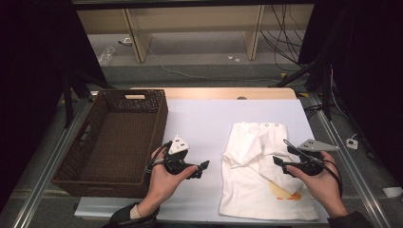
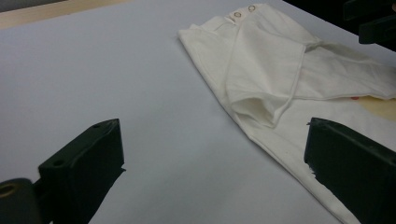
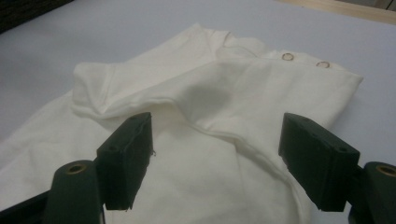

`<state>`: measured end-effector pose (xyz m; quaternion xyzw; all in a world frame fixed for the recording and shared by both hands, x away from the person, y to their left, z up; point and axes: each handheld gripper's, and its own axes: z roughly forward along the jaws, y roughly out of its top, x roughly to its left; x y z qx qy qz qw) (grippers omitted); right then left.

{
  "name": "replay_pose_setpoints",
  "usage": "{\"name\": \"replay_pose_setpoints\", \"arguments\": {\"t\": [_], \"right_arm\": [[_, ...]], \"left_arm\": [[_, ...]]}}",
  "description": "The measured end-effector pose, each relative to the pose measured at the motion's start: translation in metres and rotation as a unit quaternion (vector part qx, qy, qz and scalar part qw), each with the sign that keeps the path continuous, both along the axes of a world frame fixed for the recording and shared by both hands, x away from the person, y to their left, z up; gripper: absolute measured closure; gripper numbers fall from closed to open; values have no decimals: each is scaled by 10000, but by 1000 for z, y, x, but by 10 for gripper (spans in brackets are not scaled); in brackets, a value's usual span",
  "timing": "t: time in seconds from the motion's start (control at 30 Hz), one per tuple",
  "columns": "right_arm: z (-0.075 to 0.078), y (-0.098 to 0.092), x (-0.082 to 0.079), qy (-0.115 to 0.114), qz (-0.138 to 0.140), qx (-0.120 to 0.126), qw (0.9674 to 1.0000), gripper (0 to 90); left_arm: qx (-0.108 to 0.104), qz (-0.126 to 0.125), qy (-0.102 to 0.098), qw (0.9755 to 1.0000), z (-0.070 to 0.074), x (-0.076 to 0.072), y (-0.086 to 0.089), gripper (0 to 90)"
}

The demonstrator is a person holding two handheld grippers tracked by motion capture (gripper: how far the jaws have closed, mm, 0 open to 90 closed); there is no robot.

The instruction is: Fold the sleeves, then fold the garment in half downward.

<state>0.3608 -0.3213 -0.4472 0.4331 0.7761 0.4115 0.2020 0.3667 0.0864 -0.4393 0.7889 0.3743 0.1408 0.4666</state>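
1. Right gripper (image 1: 281, 162) hangs over the right half of the white shirt (image 1: 266, 175), near the person's edge. Jaws stand wide with nothing between them; the pads are clear of the cloth.
2. Left gripper (image 1: 205, 166) hovers over bare table cover, just left of the shirt's left edge. Jaws wide too, nothing held.
3. Step, as I read it: folding the shirt, between grabs. Sleeves already lie turned in over the body, so a side fold looks done and the next grab is pending.
4. Next move likely needs both grippers down on the cloth, one per side, pinching matching points so the fold comes over even. Thin limp cotton: pinch only the layers wanted, lift low, or the turned-in sleeves will slide out.
5. Shirt: lies flat on the right half of the white table cover (image 1: 204, 118), collar end away from the person, hem near. Small, short-sleeved, off-white. Yellow-orange print (image 1: 285, 191) near the hem, partly under the right hand.
6. Two metal snaps (image 3: 287, 56) sit at the far shoulder edge. A raised crease runs across where the sleeve folds in.
7. Brown wicker basket (image 1: 157, 118) sits far left, well apart from the shirt, probably the drop-off.
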Motion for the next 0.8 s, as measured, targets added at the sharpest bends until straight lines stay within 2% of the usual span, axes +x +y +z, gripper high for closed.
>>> {"name": "replay_pose_setpoints", "arguments": {"t": [0.43, 0.57, 0.8], "right_arm": [[0, -3, 0, -3, -61, 7, 10000, 257], [2, -4, 1, -90, -102, 31, 9999, 252], [1, -7, 3, -91, -162, 18, 9998, 252]], "left_arm": [[5, 36, 1, 10000, 0, -1, 1, 45], [1, 33, 17, 10000, -1, 0, 1, 46], [33, 31, 13, 10000, -1, 1, 1, 52]]}}
